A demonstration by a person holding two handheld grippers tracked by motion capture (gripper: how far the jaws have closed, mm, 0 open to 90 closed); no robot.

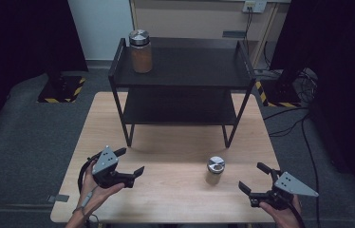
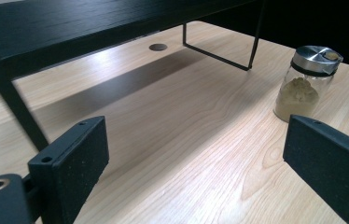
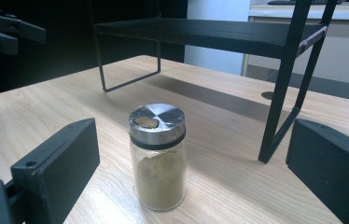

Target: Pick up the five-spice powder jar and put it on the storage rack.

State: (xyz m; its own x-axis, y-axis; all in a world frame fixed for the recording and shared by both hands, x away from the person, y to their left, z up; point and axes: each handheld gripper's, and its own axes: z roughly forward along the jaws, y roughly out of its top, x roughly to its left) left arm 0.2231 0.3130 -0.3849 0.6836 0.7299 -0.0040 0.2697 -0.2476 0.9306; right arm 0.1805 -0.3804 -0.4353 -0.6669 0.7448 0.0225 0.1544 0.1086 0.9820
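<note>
A small glass jar of tan powder with a metal shaker lid stands upright on the wooden table, in front of a black two-level shelf. A taller jar of orange-brown powder stands on the shelf's top level at its left. My left gripper hovers open over the table's front left, with the small jar off to its right. My right gripper is open at the front right. Just ahead of its jaws stands the small jar, apart from both pads.
The shelf's thin legs stand mid-table, and its lower level is bare. A round cable hole shows in the tabletop under the shelf. Dark carpet surrounds the table; cables lie on the floor at the right.
</note>
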